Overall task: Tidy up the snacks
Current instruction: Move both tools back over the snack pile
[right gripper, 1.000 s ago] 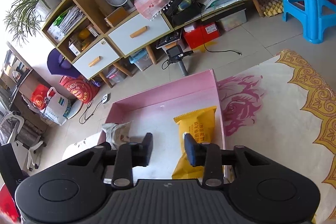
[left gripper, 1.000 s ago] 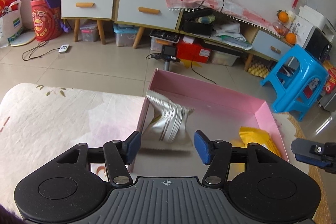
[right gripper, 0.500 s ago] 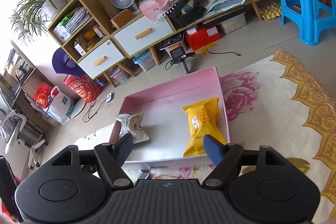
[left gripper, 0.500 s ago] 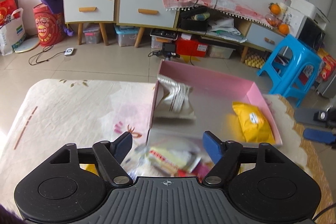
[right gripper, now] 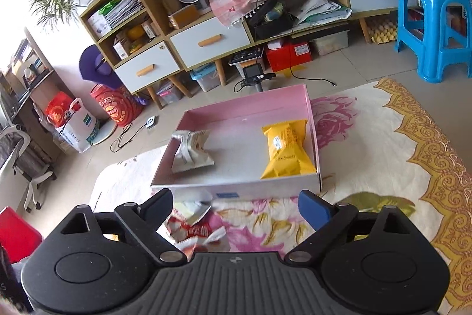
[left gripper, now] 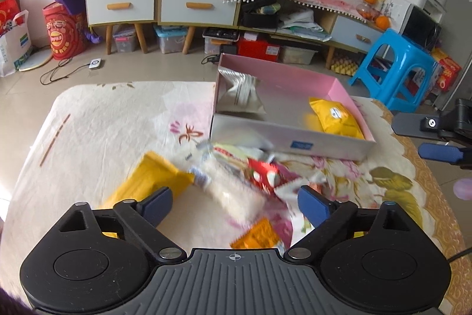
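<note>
The pink box (right gripper: 313,120) on the flowered cloth (right gripper: 383,155) is taken as the landmark. Inside it, a silver packet (right gripper: 190,151) is seen against the left wall and a yellow packet (right gripper: 287,151) against the right wall. The remaining snacks are heaped just in front of the box's near wall: an orange-yellow bag (left gripper: 153,179), a pale packet (left gripper: 233,194) and a red packet (left gripper: 265,174), all blurred in the left wrist view. The left gripper (left gripper: 234,201) is held above this heap with its jaws opening and nothing pressed between them; the right gripper (right gripper: 236,204) is likewise opening and empty, in front of the box. The step in hand is judged to be the reach for the next loose snack. One packet must be singled out from the pile, straddled by the open jaws and pinched without neighbours being dragged along.
</note>
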### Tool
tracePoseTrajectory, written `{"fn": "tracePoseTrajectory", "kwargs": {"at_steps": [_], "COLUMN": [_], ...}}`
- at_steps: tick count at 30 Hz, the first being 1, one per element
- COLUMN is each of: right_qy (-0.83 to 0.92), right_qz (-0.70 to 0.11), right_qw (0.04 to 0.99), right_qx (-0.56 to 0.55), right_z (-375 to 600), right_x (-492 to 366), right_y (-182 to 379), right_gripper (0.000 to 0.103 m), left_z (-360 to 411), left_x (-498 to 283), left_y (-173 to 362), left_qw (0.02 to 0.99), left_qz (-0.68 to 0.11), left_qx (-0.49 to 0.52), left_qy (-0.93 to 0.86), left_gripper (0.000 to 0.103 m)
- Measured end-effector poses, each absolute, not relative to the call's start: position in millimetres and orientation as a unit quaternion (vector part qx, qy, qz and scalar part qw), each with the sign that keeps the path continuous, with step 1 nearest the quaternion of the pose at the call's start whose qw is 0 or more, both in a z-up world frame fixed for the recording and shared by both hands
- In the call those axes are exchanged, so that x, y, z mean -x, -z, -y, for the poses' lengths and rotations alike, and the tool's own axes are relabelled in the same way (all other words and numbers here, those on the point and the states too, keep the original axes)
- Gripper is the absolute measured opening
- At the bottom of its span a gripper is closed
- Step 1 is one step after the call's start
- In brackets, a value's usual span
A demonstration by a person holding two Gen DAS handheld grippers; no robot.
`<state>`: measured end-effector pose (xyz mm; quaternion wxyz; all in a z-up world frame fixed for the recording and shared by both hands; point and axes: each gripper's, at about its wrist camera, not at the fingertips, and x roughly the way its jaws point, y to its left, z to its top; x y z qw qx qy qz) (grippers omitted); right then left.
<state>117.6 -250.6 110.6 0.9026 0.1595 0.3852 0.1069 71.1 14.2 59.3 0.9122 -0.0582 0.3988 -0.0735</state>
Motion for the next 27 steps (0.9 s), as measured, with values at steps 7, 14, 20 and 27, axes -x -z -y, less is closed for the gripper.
{"fn": "tracePoseTrajectory", "kwargs": {"at_steps": [7, 14, 20, 27], "right_qy": [-0.102, -0.091, -0.096, -0.115], "right_qz": [-0.356, -0.335, -0.351, -0.353], "right_qw": [0.922, 0.934, 0.93, 0.929], "right_qx": [-0.107, -0.08, -0.049, 0.002], "right_z": [246.1, 261.7, 270.3, 277.0], "right_x": [-97.7, -80.3, -61.0, -36.4], "right_y": [-105.3, -94.3, -71.3, -51.7], "right_gripper": [0.09, 0.094, 0.094, 0.095], "left_z": [-6.5, 3.1, 3.3, 5.9], "left_x": [-46.7, -23.6, -4.7, 21.9], "left_y": [-55.0, -41.9, -27.7, -10.4], "left_qw": [0.909, 0.91, 0.906, 0.908], "left_qz": [-0.402, -0.399, -0.397, -0.385], "left_qx": [0.06, 0.031, 0.042, 0.013], "left_qy": [0.09, 0.109, 0.138, 0.165], "left_gripper": [0.097, 0.097, 0.097, 0.097]}}
